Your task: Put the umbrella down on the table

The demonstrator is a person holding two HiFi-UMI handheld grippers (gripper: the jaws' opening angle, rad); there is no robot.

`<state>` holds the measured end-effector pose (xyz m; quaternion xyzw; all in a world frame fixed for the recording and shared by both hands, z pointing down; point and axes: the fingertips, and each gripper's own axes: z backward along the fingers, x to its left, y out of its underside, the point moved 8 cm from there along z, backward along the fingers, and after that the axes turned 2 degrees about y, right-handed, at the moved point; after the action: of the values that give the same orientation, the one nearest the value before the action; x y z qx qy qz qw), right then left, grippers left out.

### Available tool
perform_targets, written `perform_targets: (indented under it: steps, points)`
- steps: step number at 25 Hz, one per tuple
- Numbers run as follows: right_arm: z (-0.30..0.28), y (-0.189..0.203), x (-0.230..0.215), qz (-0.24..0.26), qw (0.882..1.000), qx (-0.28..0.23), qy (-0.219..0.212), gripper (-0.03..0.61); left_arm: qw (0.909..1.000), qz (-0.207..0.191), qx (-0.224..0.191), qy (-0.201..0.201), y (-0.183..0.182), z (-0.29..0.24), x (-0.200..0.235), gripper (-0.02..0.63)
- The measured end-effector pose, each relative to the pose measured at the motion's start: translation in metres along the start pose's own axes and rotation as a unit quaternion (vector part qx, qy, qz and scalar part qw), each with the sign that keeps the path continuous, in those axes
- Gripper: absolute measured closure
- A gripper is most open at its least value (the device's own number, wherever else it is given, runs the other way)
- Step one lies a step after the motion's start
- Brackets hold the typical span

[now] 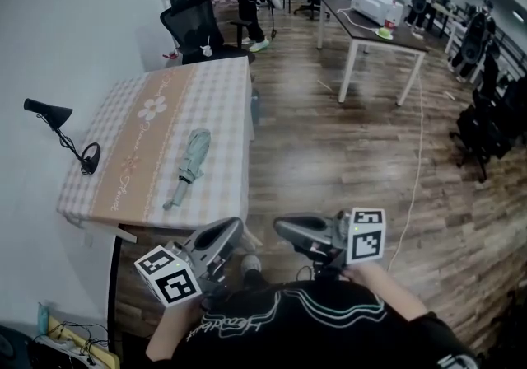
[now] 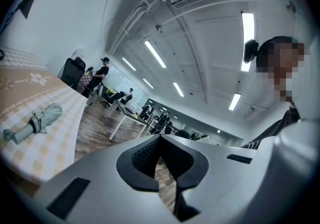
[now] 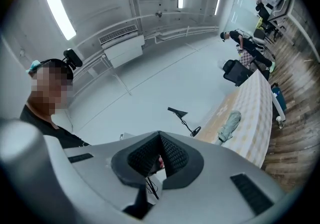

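A folded pale green umbrella [image 1: 188, 165] lies flat on the table with the checked cloth [image 1: 165, 87], near its front right part, with nothing touching it. Both grippers are drawn back from the table, close to the person's body. My left gripper [image 1: 235, 227] is shut and empty, just off the table's near corner. My right gripper [image 1: 282, 229] hangs over the wood floor, its jaws together with nothing between them. The left gripper view has the umbrella [image 2: 35, 120] at far left, past the closed left gripper [image 2: 160, 138]. The right gripper view has the umbrella [image 3: 230, 124] beyond the closed right gripper [image 3: 160, 135].
A black desk lamp [image 1: 58, 124] stands at the table's left edge. A black office chair [image 1: 193, 25] sits behind the table. A dark-topped table with white legs [image 1: 370, 30] stands at the right across wood floor, where a white cable [image 1: 416, 178] runs. People stand at the back.
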<state>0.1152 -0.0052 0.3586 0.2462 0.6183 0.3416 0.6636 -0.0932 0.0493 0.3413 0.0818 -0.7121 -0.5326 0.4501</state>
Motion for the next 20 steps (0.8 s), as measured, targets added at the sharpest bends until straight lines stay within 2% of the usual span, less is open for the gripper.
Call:
perform_targets:
  steps: [7, 20]
  points:
    - [0.017, 0.002, 0.014, 0.007, 1.0, -0.004, -0.01, 0.566, 0.9999, -0.012, 0.01, -0.007, 0.01, -0.005, -0.022, 0.616]
    - [0.026, 0.009, 0.027, 0.01, 1.0, -0.011, -0.015, 0.566, 0.9995, -0.015, 0.014, -0.023, 0.018, 0.0, -0.034, 0.615]
